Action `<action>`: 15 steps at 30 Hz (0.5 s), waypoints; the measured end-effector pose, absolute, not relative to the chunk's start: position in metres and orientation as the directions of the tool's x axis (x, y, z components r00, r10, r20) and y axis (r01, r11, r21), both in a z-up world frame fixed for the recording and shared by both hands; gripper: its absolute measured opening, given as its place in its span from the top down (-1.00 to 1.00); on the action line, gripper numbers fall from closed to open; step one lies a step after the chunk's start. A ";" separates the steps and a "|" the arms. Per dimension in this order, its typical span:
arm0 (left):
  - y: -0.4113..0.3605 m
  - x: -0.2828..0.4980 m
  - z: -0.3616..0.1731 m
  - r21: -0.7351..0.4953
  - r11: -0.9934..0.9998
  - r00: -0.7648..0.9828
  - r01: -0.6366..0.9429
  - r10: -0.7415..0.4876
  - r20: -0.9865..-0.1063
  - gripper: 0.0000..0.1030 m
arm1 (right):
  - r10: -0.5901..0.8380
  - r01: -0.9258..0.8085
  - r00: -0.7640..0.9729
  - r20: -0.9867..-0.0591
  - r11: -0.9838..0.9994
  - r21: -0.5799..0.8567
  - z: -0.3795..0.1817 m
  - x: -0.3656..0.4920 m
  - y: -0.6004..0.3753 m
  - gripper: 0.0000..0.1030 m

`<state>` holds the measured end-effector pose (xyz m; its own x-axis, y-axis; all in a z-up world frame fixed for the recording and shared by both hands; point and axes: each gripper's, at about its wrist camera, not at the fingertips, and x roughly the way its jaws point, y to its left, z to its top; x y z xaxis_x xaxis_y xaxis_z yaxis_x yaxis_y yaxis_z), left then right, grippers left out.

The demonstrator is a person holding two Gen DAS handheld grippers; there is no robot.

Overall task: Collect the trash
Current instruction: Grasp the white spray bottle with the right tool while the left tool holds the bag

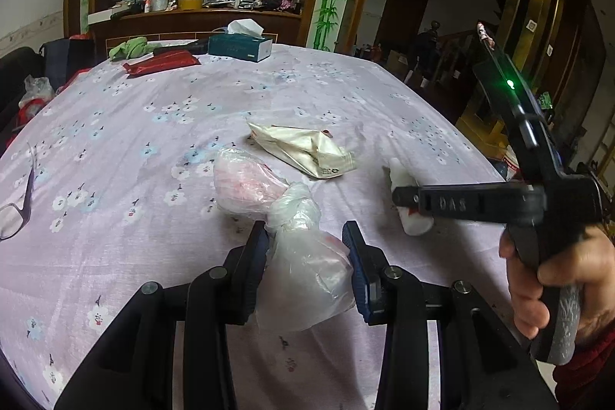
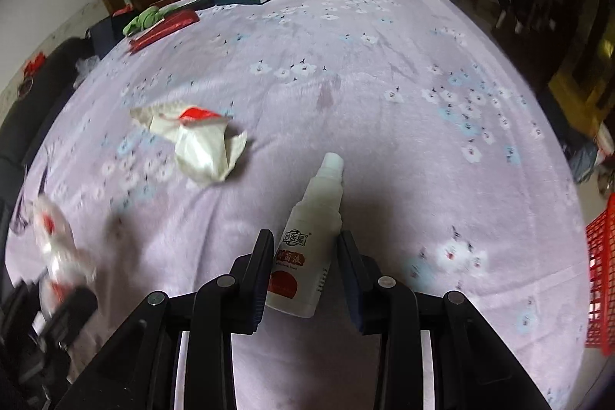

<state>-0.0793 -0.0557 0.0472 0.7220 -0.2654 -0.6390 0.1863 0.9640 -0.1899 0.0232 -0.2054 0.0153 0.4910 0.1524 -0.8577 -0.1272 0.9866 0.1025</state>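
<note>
Two grippers straddle trash mid-table: left gripper (image 1: 305, 237) spread around a knotted plastic bag (image 1: 303, 256), right gripper (image 2: 305, 248) spread around a spray bottle (image 2: 307, 248), both poised to pinch.

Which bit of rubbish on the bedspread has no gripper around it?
The crumpled cream wrapper. The knotted plastic bag sits between the left hand-held gripper fingers, the white bottle between the right's.

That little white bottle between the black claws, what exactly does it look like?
The bottle is small, white and plastic-looking, with a narrow neck and a rounded white cap pointing away from the camera. Its label has dark printed characters above a red patch. It lies tilted between the right gripper fingers, over the flowered lilac cloth. The left finger touches its side; a slight gap shows at the right finger, so a firm grip is unclear.
</note>
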 end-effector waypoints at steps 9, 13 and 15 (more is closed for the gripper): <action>-0.070 -0.082 0.046 -0.162 0.968 0.717 0.192 -0.251 -0.651 0.26 | 0.190 -0.130 0.507 -0.841 0.981 0.143 0.014 0.016 -0.216 0.30; -0.073 -0.082 0.046 -0.156 0.970 0.719 0.189 -0.245 -0.651 0.26 | 0.201 -0.109 0.506 -0.839 0.980 0.169 0.013 0.018 -0.218 0.29; -0.073 -0.082 0.046 -0.152 0.970 0.720 0.189 -0.242 -0.651 0.26 | 0.206 -0.102 0.504 -0.839 0.979 0.178 0.013 0.019 -0.219 0.29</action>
<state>-0.0822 -0.0733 0.0462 0.7198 -0.2418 -0.6507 0.1889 0.9702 -0.1516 0.0195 -0.2189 0.0131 0.5041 0.2055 -0.8389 -0.1021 0.9786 0.1784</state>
